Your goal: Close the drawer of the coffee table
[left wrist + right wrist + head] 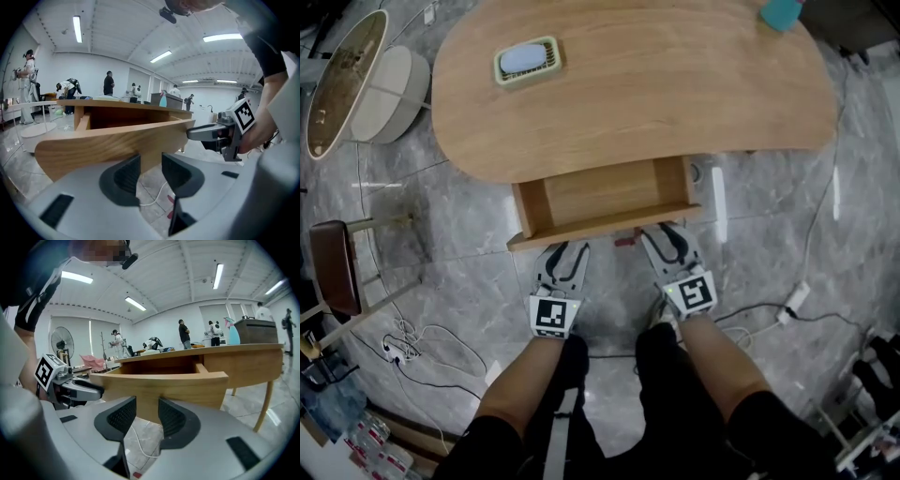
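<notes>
The coffee table's wooden worktop fills the upper head view, and its drawer stands pulled out at the 6 o'clock edge, its inside bare. The left gripper sits just below the curved drawer front at about 7 o'clock of it, and the right gripper at about 5 o'clock. Each gripper's own view shows its fingers parted with a narrow gap, clasping nothing, and the drawer front's lower edge just past the tips; whether they touch it cannot be told. A green dish lies at the worktop's 10 o'clock.
</notes>
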Demonstrator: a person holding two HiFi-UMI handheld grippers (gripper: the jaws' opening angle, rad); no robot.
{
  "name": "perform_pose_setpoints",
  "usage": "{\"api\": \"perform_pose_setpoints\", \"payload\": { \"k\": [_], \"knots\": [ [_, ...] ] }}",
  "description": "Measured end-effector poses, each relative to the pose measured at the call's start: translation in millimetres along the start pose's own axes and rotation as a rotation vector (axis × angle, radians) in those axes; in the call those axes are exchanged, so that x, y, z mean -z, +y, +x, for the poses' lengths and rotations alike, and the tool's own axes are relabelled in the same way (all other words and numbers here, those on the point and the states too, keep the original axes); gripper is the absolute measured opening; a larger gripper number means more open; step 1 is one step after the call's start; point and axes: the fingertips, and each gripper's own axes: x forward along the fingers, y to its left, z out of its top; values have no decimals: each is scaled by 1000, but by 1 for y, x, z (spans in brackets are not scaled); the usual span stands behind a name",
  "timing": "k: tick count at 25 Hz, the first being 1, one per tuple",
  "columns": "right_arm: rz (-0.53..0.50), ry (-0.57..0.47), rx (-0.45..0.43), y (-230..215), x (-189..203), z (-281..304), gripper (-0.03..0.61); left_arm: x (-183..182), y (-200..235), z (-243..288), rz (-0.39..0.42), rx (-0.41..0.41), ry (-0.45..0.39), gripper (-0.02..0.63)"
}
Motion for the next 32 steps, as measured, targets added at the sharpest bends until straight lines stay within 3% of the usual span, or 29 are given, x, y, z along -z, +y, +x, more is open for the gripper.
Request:
{"api": "perform_pose_setpoints", "payload": {
  "k": [2, 9, 16, 32],
  "knots": [
    [4, -17, 5, -2, -6, 0, 146, -6, 4, -1, -26, -9, -12, 123],
    [4, -61, 27, -16, -30, 24, 147, -35, 28, 15, -56, -39, -69, 123],
    [-29, -122, 34, -36, -51, 61, 147, -58, 58, 44, -2, -50, -127, 123],
    [-69, -201, 33, -66, -76, 108, 128, -87, 100, 84, 31, -53, -235, 106]
  ]
}}
